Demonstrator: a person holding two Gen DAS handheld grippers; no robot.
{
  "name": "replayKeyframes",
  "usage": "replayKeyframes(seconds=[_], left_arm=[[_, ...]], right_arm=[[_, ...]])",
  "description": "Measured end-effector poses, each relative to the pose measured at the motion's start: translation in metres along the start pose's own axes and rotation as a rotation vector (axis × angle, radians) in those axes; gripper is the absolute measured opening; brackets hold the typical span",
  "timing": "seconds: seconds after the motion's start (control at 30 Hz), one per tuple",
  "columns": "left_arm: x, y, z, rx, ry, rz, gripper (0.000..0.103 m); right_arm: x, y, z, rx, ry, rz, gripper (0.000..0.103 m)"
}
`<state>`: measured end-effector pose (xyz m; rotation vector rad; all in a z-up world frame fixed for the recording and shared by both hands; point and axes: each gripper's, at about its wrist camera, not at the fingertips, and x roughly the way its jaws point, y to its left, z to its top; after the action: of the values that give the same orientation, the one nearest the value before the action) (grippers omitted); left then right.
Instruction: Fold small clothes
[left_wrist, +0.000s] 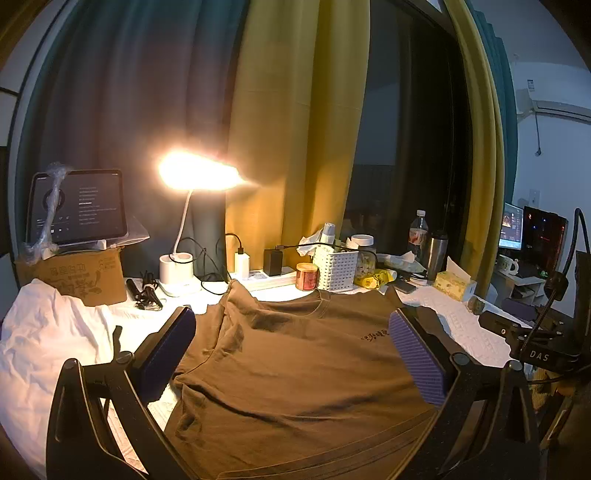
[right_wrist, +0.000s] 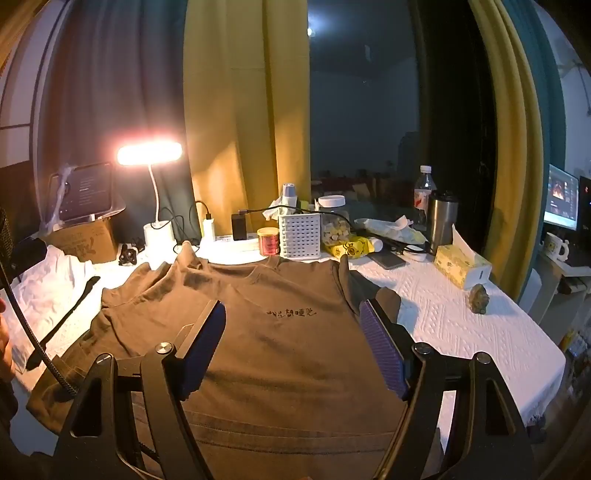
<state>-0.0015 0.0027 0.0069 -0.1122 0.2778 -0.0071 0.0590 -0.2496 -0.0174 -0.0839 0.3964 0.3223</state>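
Fingers (left_wrist: 417, 354) spread wide on left gripper (left_wrist: 291, 354) and right gripper (right_wrist: 291, 347), gripping nothing. Hovering over brown T-shirt (right_wrist: 280, 347), lying face-up, sleeves rumpled, on near white-covered table (right_wrist: 480, 332). Likely starting: first fold needing a sleeve pinched.

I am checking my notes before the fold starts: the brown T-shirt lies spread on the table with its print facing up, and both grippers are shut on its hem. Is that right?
Not quite. The brown T-shirt does lie spread, print up, but the left gripper and right gripper have open jaws and hold nothing, as both wrist views show.
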Motion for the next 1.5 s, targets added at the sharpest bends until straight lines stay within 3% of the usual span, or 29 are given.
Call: replayKeyframes(seconds=[1.5], left_arm=[[-0.0009,-0.0022,-0.0036,-0.002,-0.008,-0.004,0.102]], right_arm=[[0.0005,0.0015,-0.0008,0.002,0.005,-0.002,0.078]])
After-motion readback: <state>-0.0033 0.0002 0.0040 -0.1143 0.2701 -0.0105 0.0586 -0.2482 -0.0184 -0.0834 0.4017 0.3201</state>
